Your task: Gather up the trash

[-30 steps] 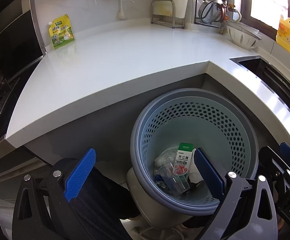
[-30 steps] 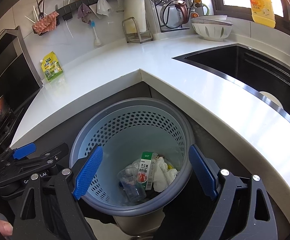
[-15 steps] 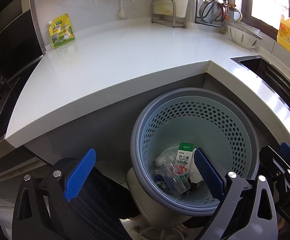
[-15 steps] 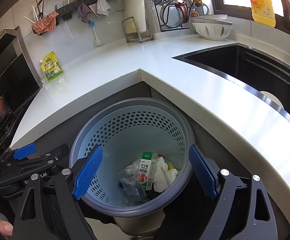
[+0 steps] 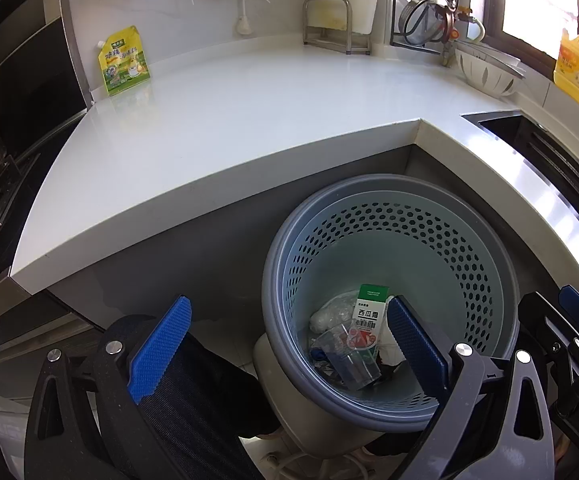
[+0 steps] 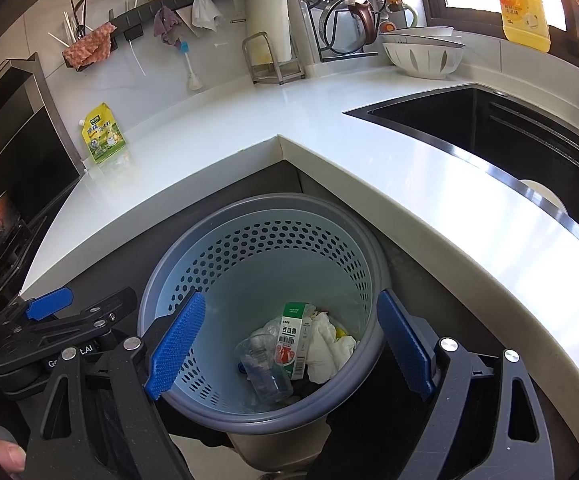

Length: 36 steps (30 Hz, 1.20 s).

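I am standing in the kitchen, looking down at a round blue bin (image 6: pixel 265 312) with lots of little holes in its wall. It sits on the floor, tucked into the corner under the white counter (image 6: pixel 369 168), so things can drop straight in from above.

The trash is already at the bottom of the bin. There is a green and white box (image 6: pixel 291 340) standing on its end, a clear plastic cup (image 6: pixel 265 376) lying on its side at about 8 o'clock from the box, and a crumpled white tissue (image 6: pixel 331 346) at about 3 o'clock, touching the box.

The right gripper (image 6: pixel 289 348) hangs right over the bin. Its two blue fingers are spread wide and hold nothing. I think they are wide apart because they let something fall.

The left gripper (image 5: pixel 285 344) is beside it, at 9 o'clock from the right one. It is wide open too, with nothing between its fingers. One finger is over the bin and the other is out past the rim.

Far off at 11 o'clock, a yellow pouch (image 6: pixel 101 138) leans on the wall at the back of the counter. The counter looks clean otherwise, so I guess the job is nearly done, unless that pouch is trash too.
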Available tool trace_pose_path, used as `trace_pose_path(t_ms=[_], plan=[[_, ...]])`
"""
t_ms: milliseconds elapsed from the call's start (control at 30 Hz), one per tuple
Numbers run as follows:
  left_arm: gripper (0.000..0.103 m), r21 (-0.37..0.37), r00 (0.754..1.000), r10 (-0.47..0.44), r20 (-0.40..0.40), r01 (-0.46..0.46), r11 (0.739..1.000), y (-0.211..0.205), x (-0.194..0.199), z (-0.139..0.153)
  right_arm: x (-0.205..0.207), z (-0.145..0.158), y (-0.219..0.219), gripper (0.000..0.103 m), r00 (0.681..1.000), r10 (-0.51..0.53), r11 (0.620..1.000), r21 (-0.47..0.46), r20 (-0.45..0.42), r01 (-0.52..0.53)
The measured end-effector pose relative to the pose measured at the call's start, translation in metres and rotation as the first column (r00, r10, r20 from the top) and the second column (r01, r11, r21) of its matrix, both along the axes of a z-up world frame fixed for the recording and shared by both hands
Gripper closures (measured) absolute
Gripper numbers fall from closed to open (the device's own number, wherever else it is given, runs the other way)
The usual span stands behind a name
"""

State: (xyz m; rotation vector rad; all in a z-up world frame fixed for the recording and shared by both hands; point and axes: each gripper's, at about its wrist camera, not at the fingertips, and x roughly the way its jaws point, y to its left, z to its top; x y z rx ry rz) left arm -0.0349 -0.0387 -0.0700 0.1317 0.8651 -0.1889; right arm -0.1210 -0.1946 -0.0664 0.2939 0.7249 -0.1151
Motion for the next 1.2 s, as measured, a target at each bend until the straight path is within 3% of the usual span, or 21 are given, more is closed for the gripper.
trace_pose_path(t_ms=[1200], plan=[[0.006, 0.002, 1.000, -0.003, 0.003, 0.003, 1.000, 0.0015, -0.0017, -0.0011, -0.0011, -0.0023, -0.0016, 0.019, 1.000, 0.000, 1.000, 0.006, -0.001, 0.000]])
